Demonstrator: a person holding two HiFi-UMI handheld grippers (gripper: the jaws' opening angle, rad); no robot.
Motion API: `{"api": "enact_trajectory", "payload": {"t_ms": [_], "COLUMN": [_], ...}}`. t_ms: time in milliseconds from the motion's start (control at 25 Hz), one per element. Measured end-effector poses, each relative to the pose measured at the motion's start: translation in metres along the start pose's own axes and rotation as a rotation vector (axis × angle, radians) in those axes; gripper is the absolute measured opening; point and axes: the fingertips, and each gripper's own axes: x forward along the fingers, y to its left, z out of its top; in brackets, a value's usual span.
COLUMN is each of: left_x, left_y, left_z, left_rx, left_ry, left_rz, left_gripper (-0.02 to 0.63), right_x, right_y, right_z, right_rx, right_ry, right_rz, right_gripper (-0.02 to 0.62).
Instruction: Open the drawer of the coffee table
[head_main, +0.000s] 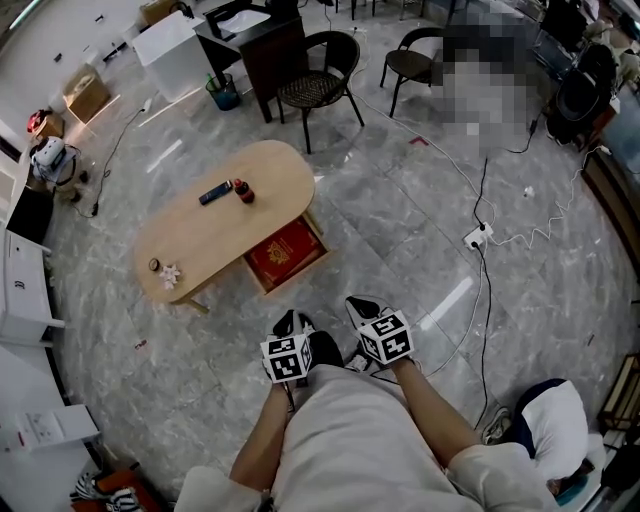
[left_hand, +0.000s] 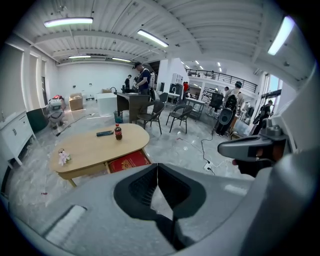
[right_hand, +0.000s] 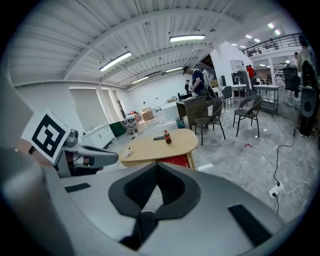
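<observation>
Head view: the drawer (head_main: 298, 276) stands pulled out of the coffee table (head_main: 225, 225) on the long edge facing me, with a red item (head_main: 285, 252) inside. My left gripper (head_main: 292, 322) and right gripper (head_main: 360, 305) hang near my waist, well apart from the table.
Left gripper view: jaws pressed together, nothing between them.
Right gripper view: same, closed and empty.
My read: the opening looks done. At most it needs a further pull.

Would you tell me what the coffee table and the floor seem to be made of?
Coffee table: probably wood or wood veneer, matte; even pale tan top without glare. Floor: likely polished marble-look tile; grey veining, seams, bright reflections.
</observation>
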Motion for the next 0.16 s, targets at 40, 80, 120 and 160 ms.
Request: {"api": "enact_trajectory", "payload": {"t_ms": [40, 80, 120, 160], "left_x": [-0.001, -0.001, -0.003, -0.004], "left_y": [0.001, 0.002, 0.004, 0.006], "left_z": [-0.002, -0.005, -0.009, -0.012], "left_rx": [-0.001, -0.004, -0.007, -0.010], "left_ry": [0.002, 0.006, 0.011, 0.017], "left_rz": [0.000, 0.002, 0.005, 0.008], "left_gripper": [0.012, 0.012, 0.012, 0.012], "right_x": [0.000, 0.000, -0.001, -0.001], "right_y": [-0.001, -0.002, -0.002, -0.003], "right_z": [-0.001, -0.003, -0.005, -0.007], "right_rx": [0.006, 0.012, 0.019, 0.027], "right_ry": [-0.004, -0.008, -0.010, -0.013], "right_rz": [-0.005, -0.010, -0.014, -0.018], "right_gripper": [0.015, 0.015, 0.015, 0.015]}}
